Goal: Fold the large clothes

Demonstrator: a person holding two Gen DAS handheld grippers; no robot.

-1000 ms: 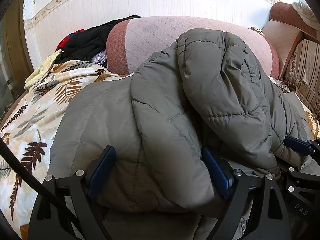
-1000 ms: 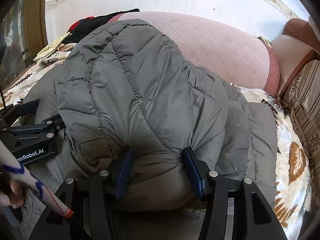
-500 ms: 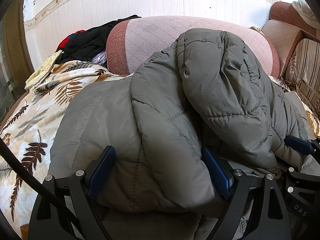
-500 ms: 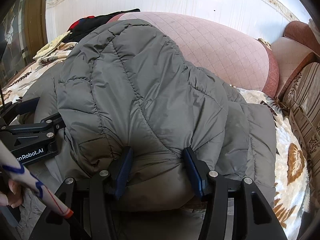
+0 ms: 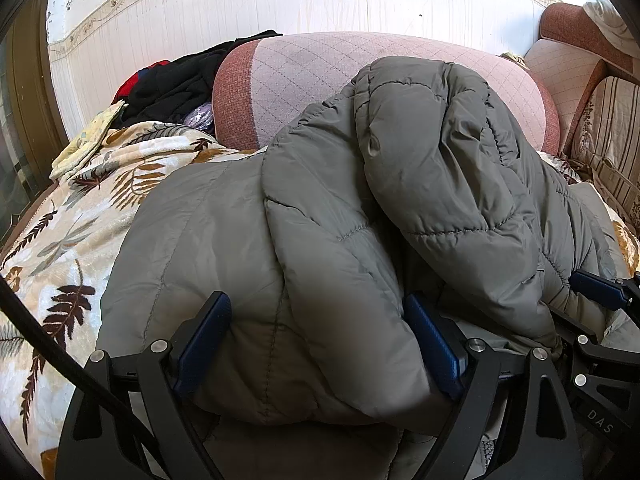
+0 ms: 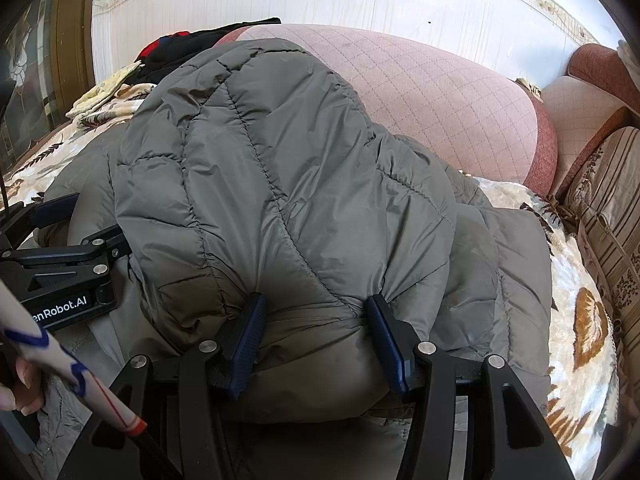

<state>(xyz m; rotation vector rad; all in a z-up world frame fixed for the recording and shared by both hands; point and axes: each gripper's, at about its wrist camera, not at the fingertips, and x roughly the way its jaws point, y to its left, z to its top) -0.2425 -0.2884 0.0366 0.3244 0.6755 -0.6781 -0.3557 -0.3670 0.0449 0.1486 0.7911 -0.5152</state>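
Observation:
A large grey quilted puffer jacket (image 5: 320, 208) lies bunched on a sofa; it fills the right wrist view too (image 6: 288, 184). My left gripper (image 5: 316, 340) has a thick fold of the jacket's near edge between its blue pads, jaws wide apart around it. My right gripper (image 6: 316, 340) is shut on a narrower bunch of the same edge, the fabric puckering at its pads. The right gripper shows at the right edge of the left wrist view (image 5: 600, 292). The left gripper shows at the left of the right wrist view (image 6: 60, 264).
A leaf-patterned blanket (image 5: 68, 224) covers the sofa seat. The pink quilted backrest (image 5: 312, 76) rises behind the jacket. Dark and red clothes (image 5: 180, 84) are piled at the back left. A striped cushion (image 6: 608, 208) lies at the right. A white wall stands behind.

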